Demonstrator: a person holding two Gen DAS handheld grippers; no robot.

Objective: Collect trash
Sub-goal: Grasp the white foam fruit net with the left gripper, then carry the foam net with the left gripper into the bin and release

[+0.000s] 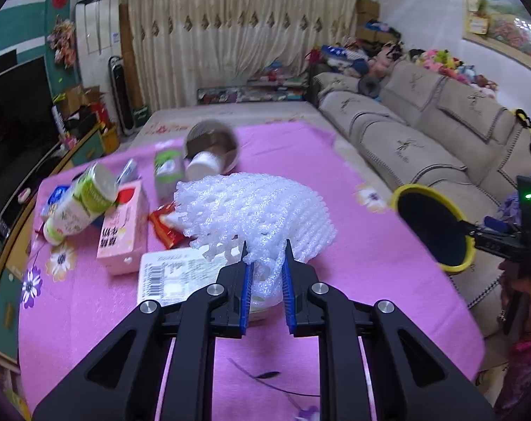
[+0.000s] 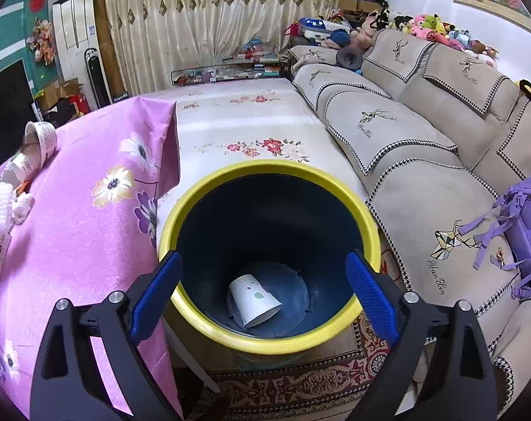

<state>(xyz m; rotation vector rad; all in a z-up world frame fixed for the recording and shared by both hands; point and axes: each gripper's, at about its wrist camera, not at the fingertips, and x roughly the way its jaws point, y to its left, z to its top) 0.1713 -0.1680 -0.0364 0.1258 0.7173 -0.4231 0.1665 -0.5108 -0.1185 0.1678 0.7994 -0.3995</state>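
While clamped on the white foam net (image 1: 254, 210) above the pink table (image 1: 370, 280), left gripper (image 1: 267, 263): keep firm, lift clear of 1 carton. Right gripper (image 2: 263, 287), jaws spread around the yellow-rimmed bin (image 2: 265, 342): steady under the drop.

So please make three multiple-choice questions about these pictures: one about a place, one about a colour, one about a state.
1. Where is the white paper cup?
A. on the sofa
B. at the bottom of the bin
C. on the pink cloth

2. What colour is the rim of the bin?
A. yellow
B. red
C. white

3. What is the left gripper doing?
A. standing open over nothing
B. gripping a pink carton
C. pinching the white foam net

Answers: 1 B, the cup lies on the dark bin floor. 2 A, a yellow ring runs around the dark inside. 3 C, its blue pads press on the net's end.
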